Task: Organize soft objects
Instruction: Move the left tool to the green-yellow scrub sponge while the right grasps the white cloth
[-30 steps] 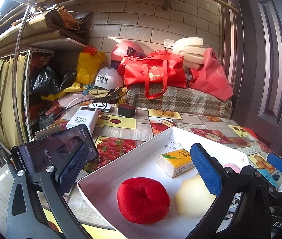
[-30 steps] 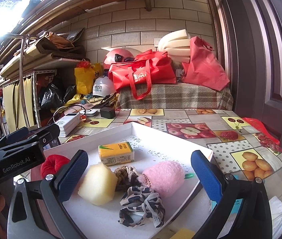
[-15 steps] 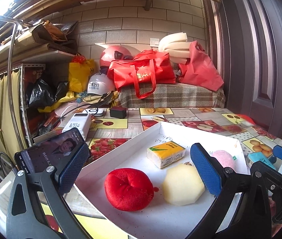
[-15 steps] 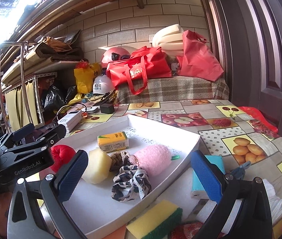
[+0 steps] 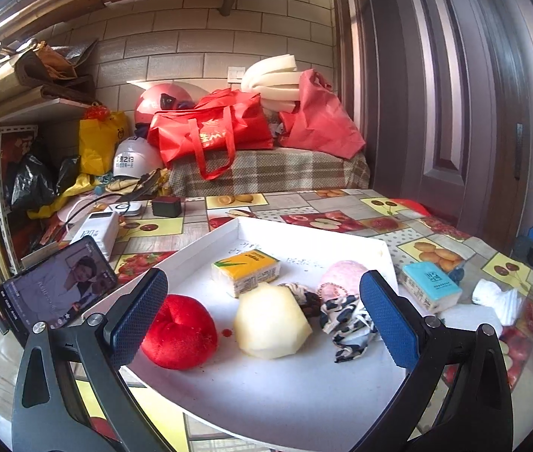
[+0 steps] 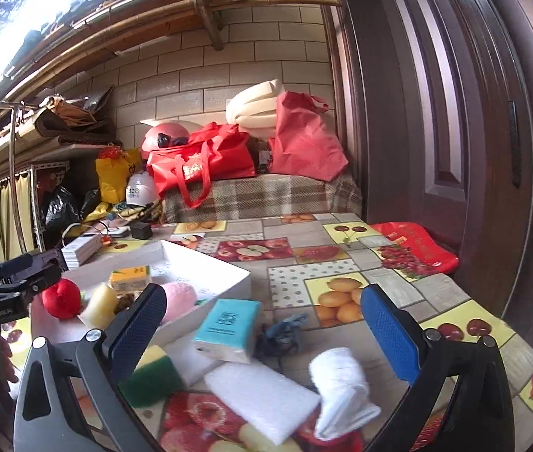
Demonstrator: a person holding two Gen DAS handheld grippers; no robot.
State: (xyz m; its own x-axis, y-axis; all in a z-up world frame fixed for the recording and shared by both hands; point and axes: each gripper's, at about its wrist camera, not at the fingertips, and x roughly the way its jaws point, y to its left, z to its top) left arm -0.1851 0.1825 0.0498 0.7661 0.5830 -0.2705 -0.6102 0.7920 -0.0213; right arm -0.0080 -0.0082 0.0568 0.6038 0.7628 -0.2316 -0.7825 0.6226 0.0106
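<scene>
Your right gripper has swung away from the tray toward the loose pile on the tablecloth, while your left gripper has slid rightward across the tray so the scrunchie and pink puff now show between its fingers. Both sets of jaws are spread wide and hold nothing.

Sorted items already lie inside the tray: red plush, pale foam block, yellow tissue pack, puff and scrunchie, grouped toward the near half, probably to leave room. Still outside, right of the tray, are the blue tissue pack, white foam sheet, rolled white cloth, green-yellow sponge and a dark blue scrap. Your right gripper hangs over them, likely choosing the next pick; the cloth sits nearest its centre line.

Readable writing: "120W" on the power bank, partly legible lettering on the left gripper body in the right view, and faint handwriting on the tray floor, too small to read.
</scene>
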